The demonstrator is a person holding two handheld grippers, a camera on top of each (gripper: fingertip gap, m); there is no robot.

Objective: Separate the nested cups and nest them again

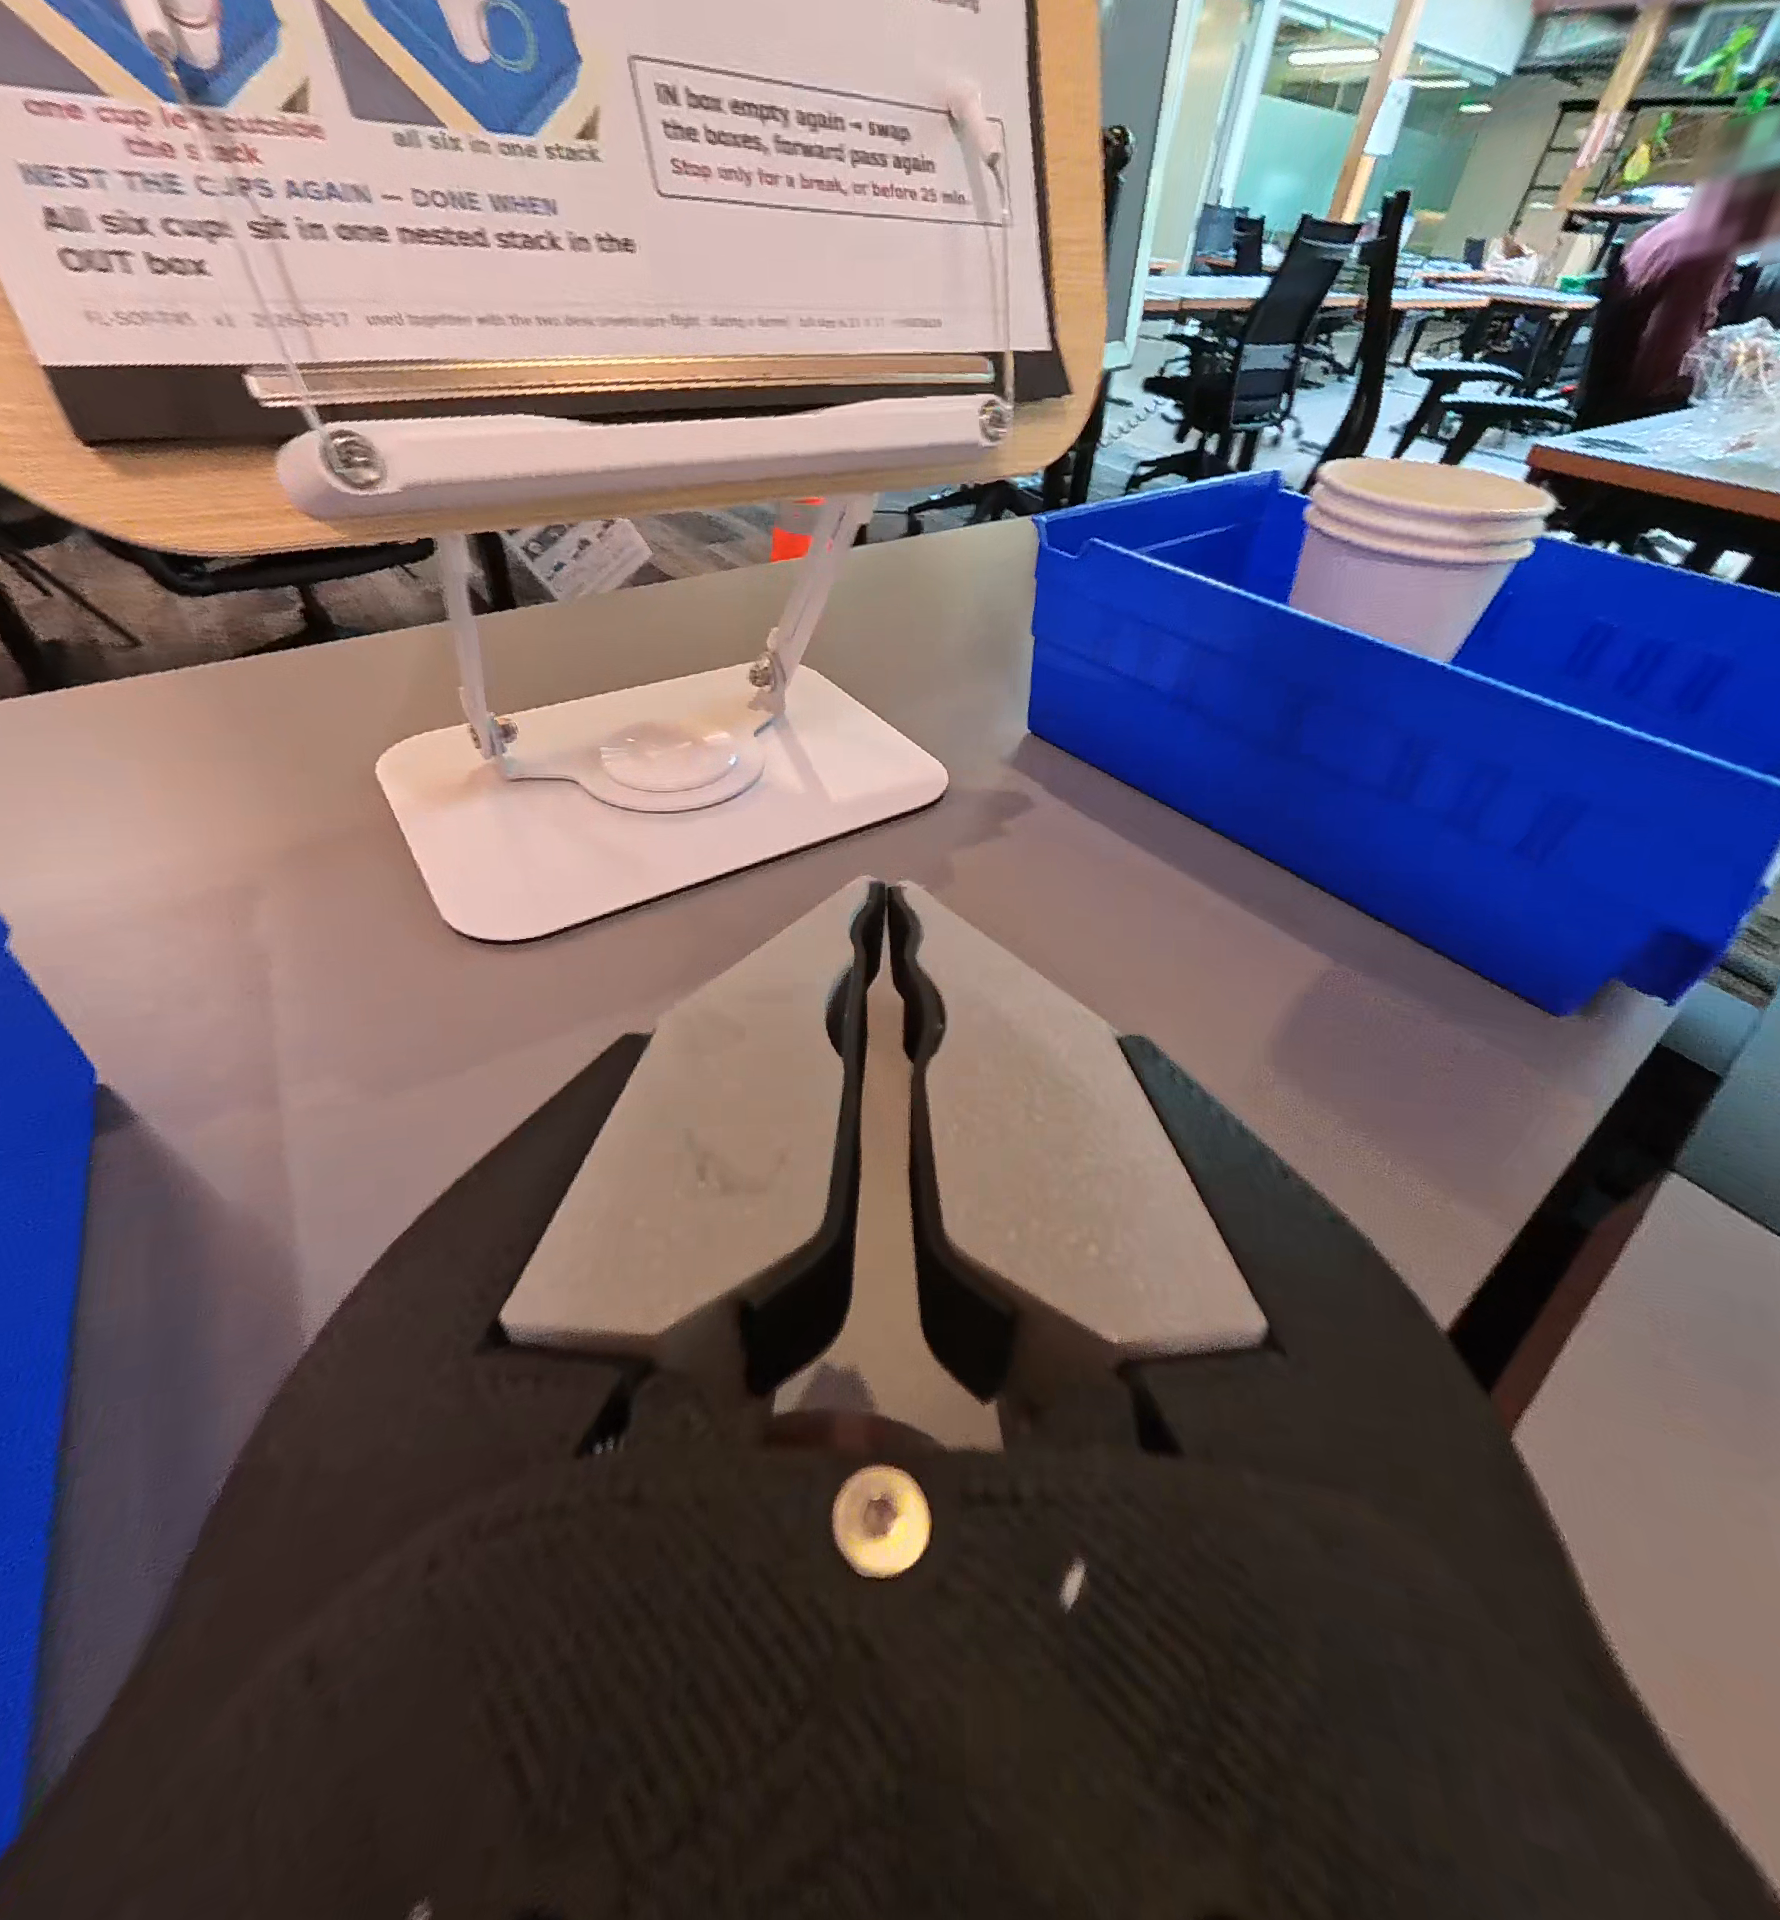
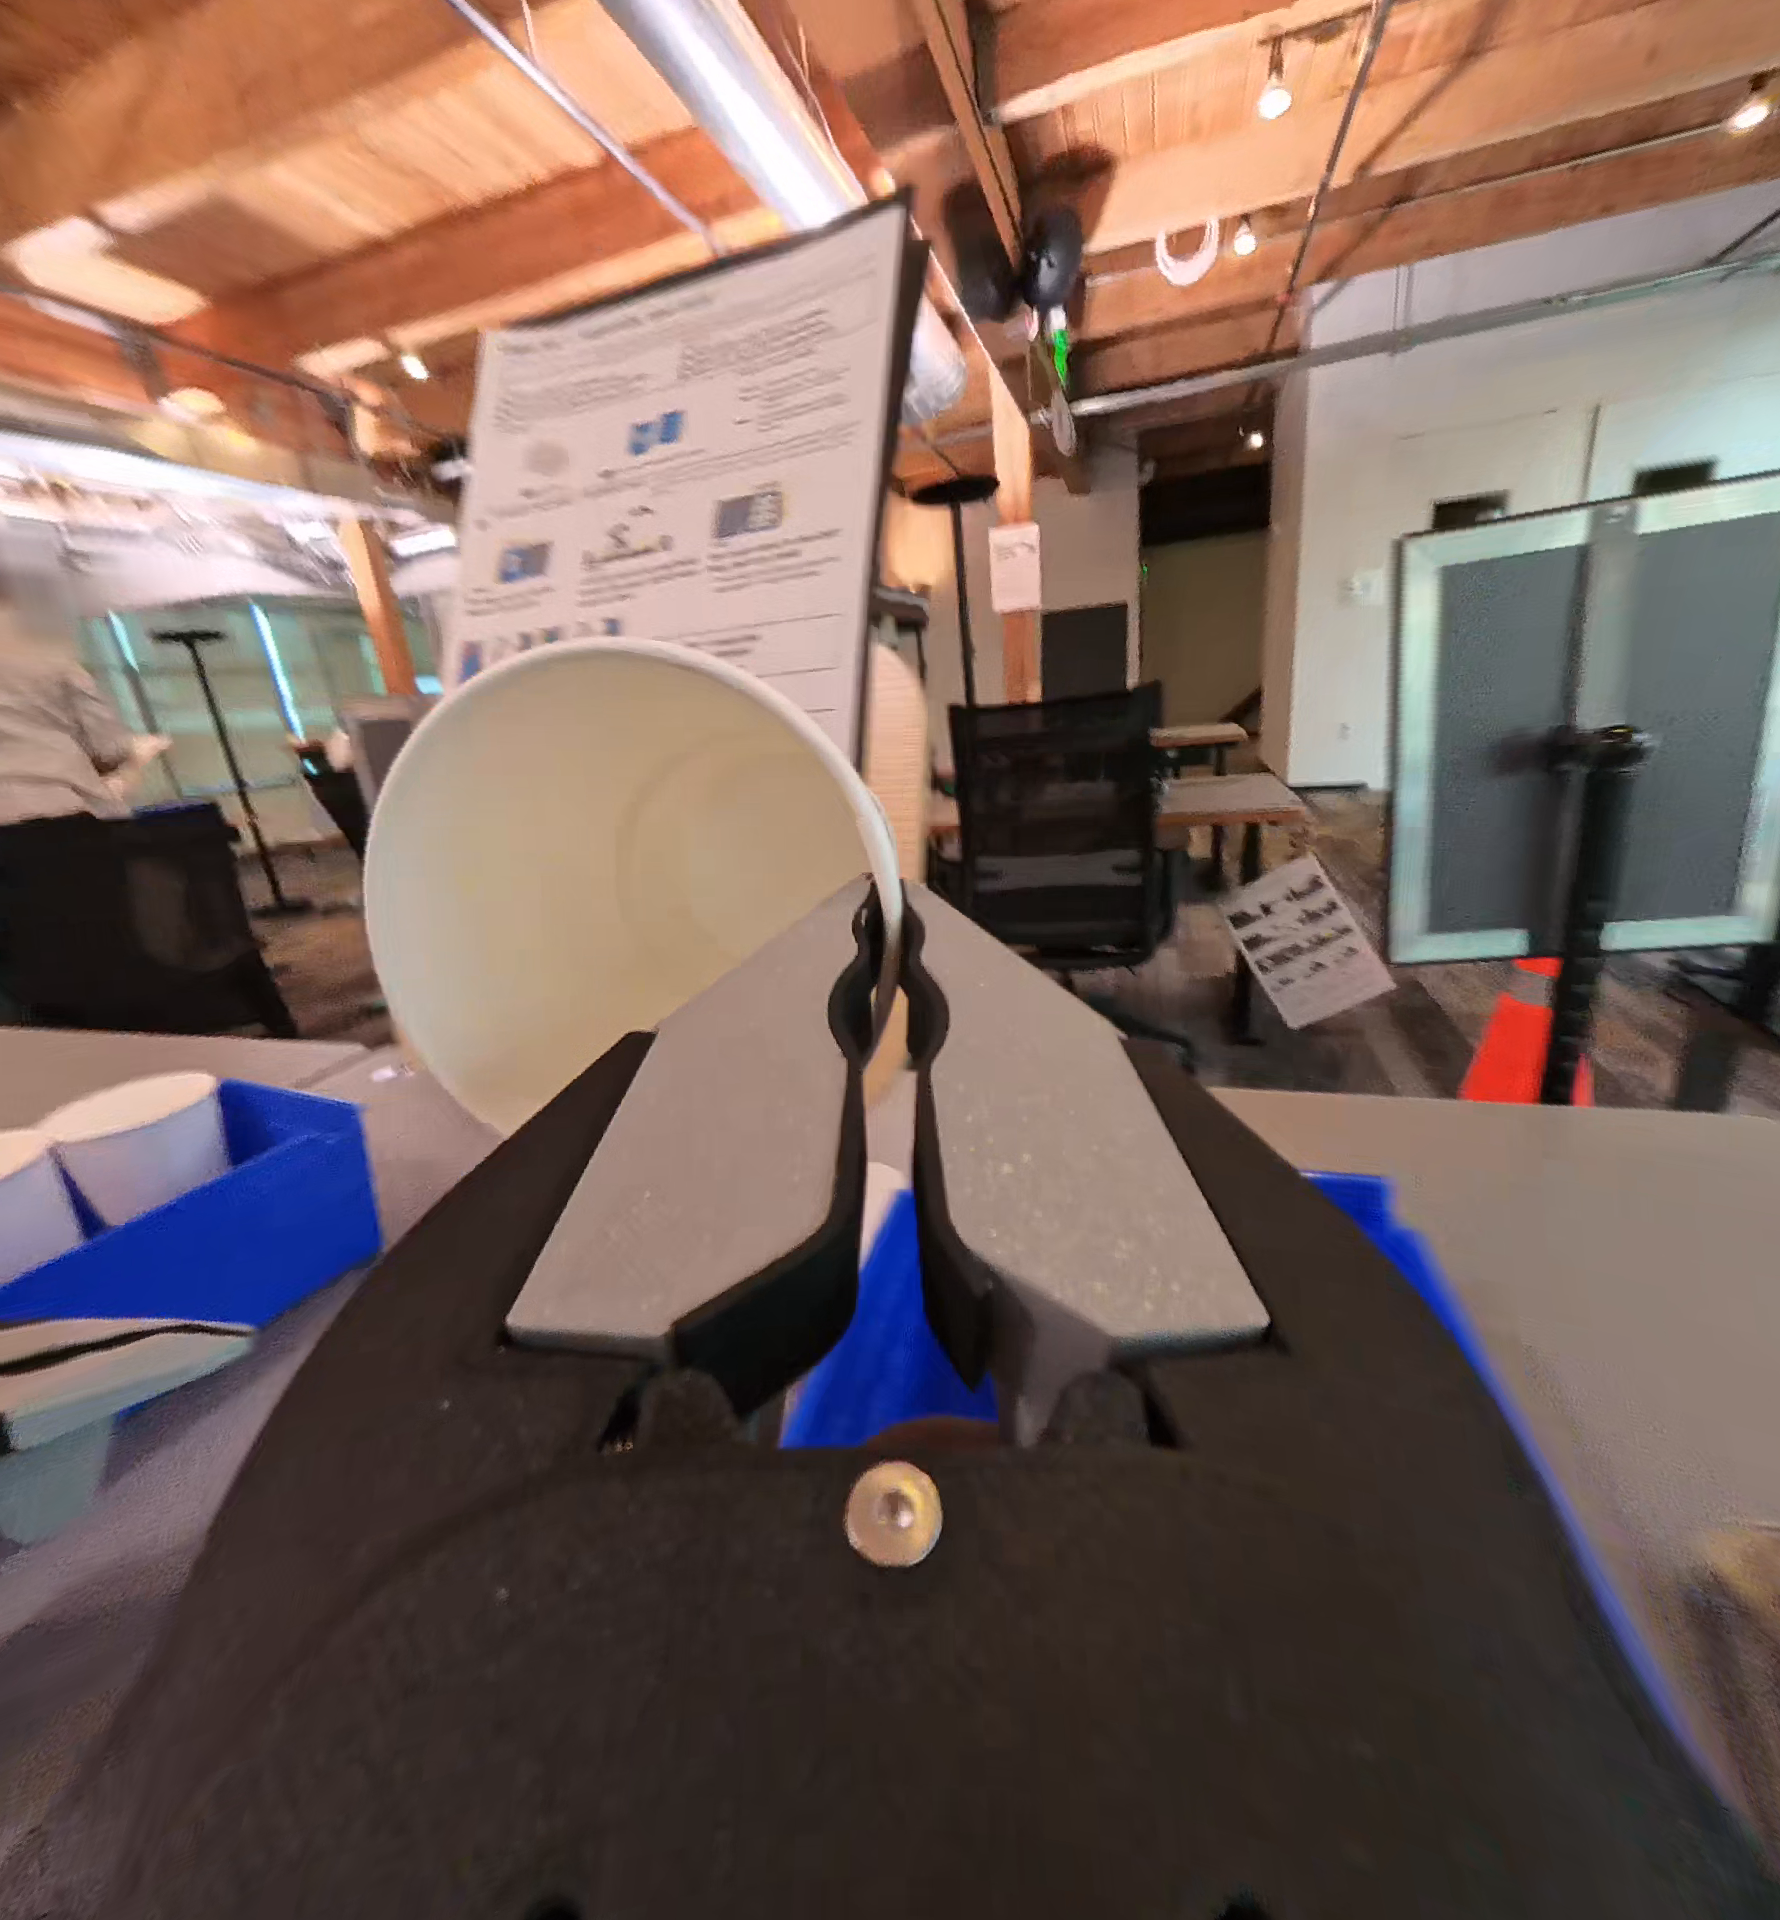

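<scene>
Two grippers we saw, both black ribbed plastic with grey grainy finger plates. The left gripper (image 1: 886, 894) hung closed on nothing above the smooth grey table (image 1: 242, 831). Only its view showed a nested stack (image 1: 1416, 561) of white paper cups upright in a glossy blue bin (image 1: 1385, 769), and a white metal stand (image 1: 657, 800) holding a printed sheet (image 1: 512, 229). Only the right view showed the right gripper (image 2: 891, 904) pinching the rim of one tilted cup (image 2: 605, 862), and two cups (image 2: 65, 1174) in another bin (image 2: 242, 1236).
</scene>
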